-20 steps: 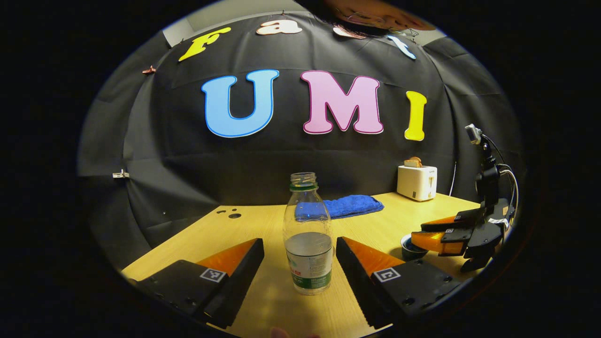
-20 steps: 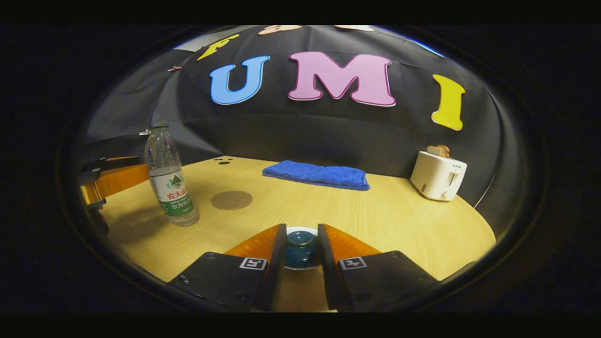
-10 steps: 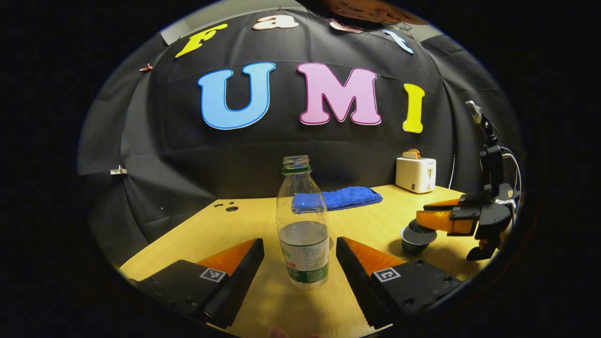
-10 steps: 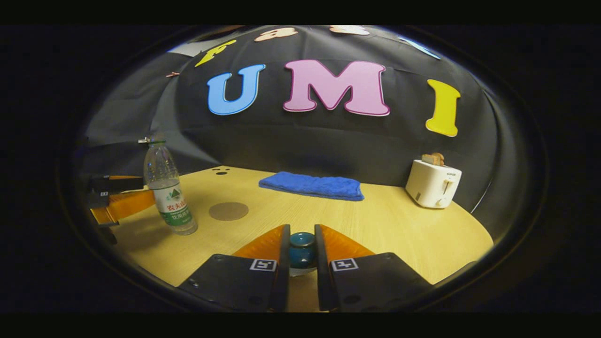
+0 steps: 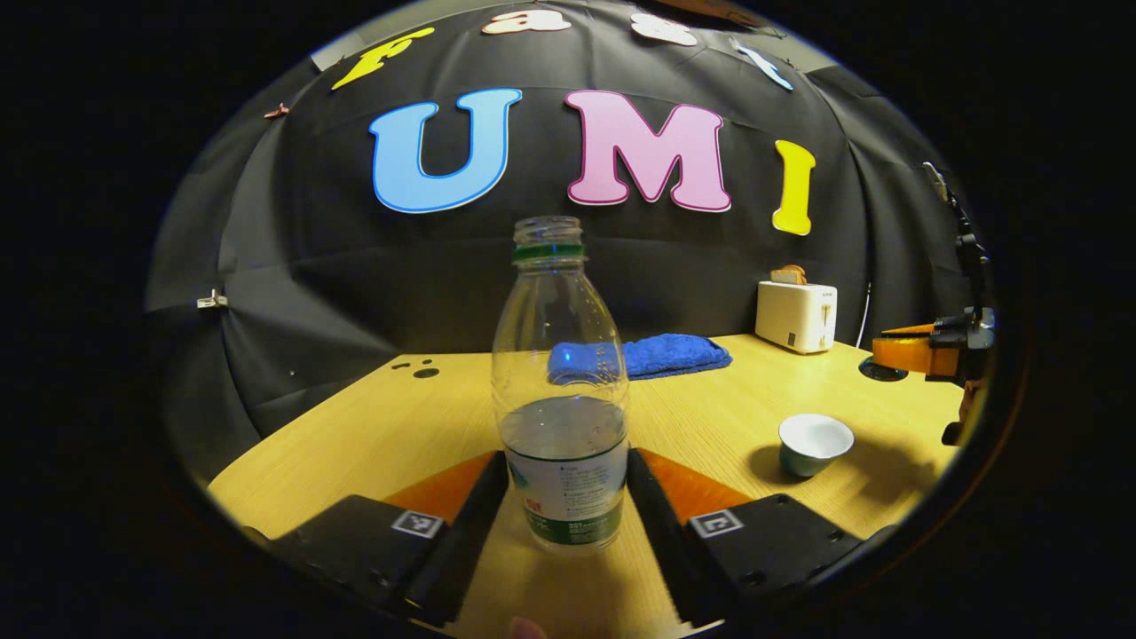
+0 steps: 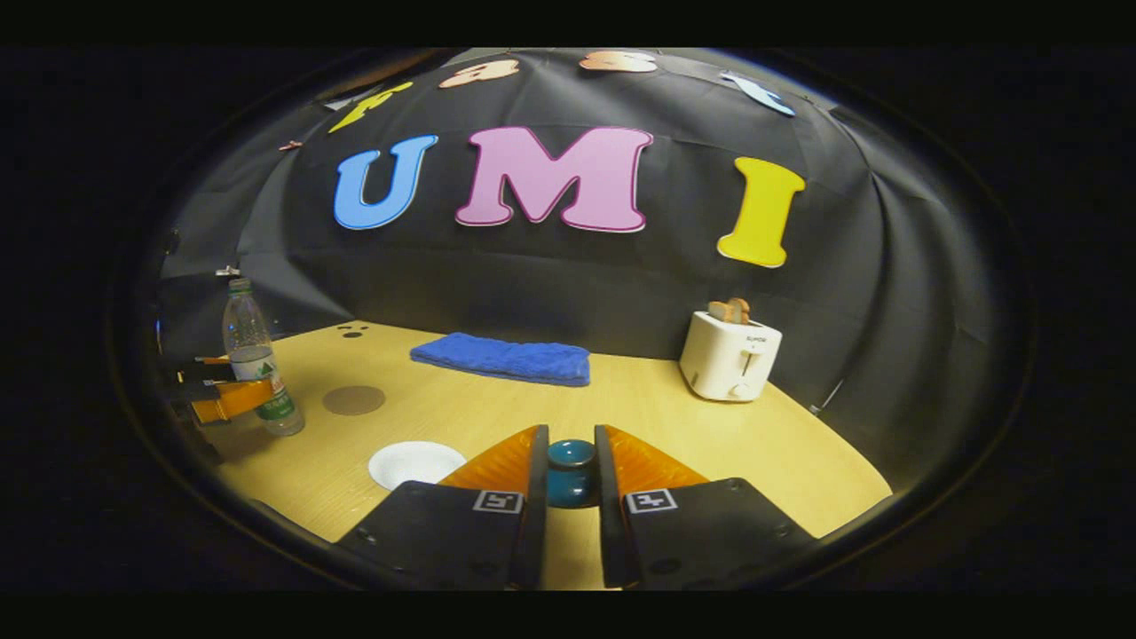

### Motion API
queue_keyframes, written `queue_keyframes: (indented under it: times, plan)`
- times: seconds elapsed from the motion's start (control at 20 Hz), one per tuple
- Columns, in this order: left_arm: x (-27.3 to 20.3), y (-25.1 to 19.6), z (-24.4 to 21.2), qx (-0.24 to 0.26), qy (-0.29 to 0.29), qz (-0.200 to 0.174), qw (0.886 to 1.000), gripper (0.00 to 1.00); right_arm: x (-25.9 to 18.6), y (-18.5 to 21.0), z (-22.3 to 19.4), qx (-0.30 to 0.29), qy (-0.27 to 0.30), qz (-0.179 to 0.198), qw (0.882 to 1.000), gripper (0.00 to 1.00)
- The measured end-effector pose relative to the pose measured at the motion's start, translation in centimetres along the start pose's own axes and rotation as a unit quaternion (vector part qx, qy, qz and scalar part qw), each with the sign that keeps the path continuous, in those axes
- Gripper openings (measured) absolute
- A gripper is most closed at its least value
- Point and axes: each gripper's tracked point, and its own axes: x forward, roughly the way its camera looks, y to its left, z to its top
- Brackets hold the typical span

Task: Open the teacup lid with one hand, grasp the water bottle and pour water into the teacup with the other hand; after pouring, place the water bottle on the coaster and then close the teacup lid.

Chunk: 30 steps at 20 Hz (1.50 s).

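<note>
The left claw (image 5: 568, 497) is closed around the water bottle (image 5: 563, 390), a finger pressed on each side of its label; the bottle stands upright and uncapped on the table (image 5: 710, 417), about a third full. To this claw's right sits the open teacup (image 5: 815, 444), and the right claw (image 5: 923, 353) hangs above and beyond it. The right claw (image 6: 568, 470) grips the teacup lid (image 6: 570, 475) by its knob, seemingly lifted clear of the table. To its left lies the teacup (image 6: 415, 463), and farther left the coaster (image 6: 353, 400) near the bottle (image 6: 256, 364).
</note>
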Motion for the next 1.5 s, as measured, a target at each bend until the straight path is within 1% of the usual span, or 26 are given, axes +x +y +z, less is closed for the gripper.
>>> queue_keyframes:
  times: [0.05, 0.2, 0.3, 0.4, 0.5, 0.55, 0.65, 0.8, 0.85, 0.95, 1.0, 1.05, 1.15, 1.3, 1.4, 1.5]
  plan:
    - [-0.2, -0.2, 0.1, 0.003, 0.003, -0.004, 1.000, 0.81, -0.1, -0.5, 0.0, -0.001, -0.001, -0.004, 1.000, 0.22]
    - [-0.1, -0.8, 0.2, 0.014, 0.001, -0.016, 1.000, 0.77, -0.3, -0.9, 0.1, -0.003, -0.002, -0.008, 1.000, 0.22]
    - [0.0, -0.7, 0.4, 0.035, 0.001, -0.007, 0.999, 0.75, -0.5, -1.0, 0.1, -0.003, -0.004, -0.009, 1.000, 0.22]
    - [0.2, -0.4, 1.3, 0.076, -0.009, 0.008, 0.997, 0.74, -0.5, -1.1, 0.2, -0.005, -0.006, -0.011, 1.000, 0.22]
    - [0.6, -0.3, 2.8, 0.146, -0.027, 0.021, 0.989, 0.75, -0.6, -1.5, 0.2, -0.009, -0.007, -0.014, 1.000, 0.22]
    - [0.7, -0.5, 3.7, 0.187, -0.038, 0.020, 0.981, 0.73, -0.6, -1.6, 0.2, -0.011, -0.007, -0.015, 1.000, 0.26]
    - [1.0, -1.7, 4.9, 0.263, -0.052, 0.009, 0.963, 0.73, -0.8, -2.0, 0.3, -0.012, -0.009, -0.018, 1.000, 0.32]
    - [1.1, -3.7, 4.0, 0.340, -0.038, -0.016, 0.939, 0.73, -0.8, -3.2, 0.6, -0.009, -0.012, -0.024, 1.000, 0.31]
    - [1.1, -4.4, 3.6, 0.368, -0.028, -0.023, 0.929, 0.74, -0.9, -3.6, 0.7, -0.010, -0.014, -0.028, 0.999, 0.30]
    - [1.0, -5.4, 3.6, 0.421, -0.023, -0.022, 0.906, 0.74, -1.2, -4.2, 0.7, -0.012, -0.018, -0.032, 0.999, 0.27]
    - [1.1, -5.7, 3.6, 0.447, -0.023, -0.018, 0.894, 0.73, -1.3, -4.4, 0.7, -0.013, -0.018, -0.032, 0.999, 0.32]
    - [1.2, -5.9, 3.4, 0.470, -0.023, -0.015, 0.882, 0.73, -1.4, -4.7, 0.6, -0.012, -0.018, -0.032, 0.999, 0.32]
    - [1.4, -6.7, 2.9, 0.506, -0.020, -0.022, 0.862, 0.74, -1.5, -5.0, 0.6, -0.008, -0.020, -0.033, 0.999, 0.32]
    - [1.6, -7.5, 2.2, 0.545, -0.010, -0.035, 0.838, 0.73, -1.6, -5.7, 0.7, -0.004, -0.023, -0.037, 0.999, 0.32]
    - [1.4, -7.3, 2.4, 0.573, -0.005, -0.029, 0.819, 0.73, -1.6, -5.9, 0.4, -0.003, -0.023, -0.038, 0.999, 0.32]
    - [1.5, -7.4, 2.4, 0.596, -0.002, -0.023, 0.803, 0.73, -1.6, -5.8, 0.3, -0.003, -0.022, -0.036, 0.999, 0.22]
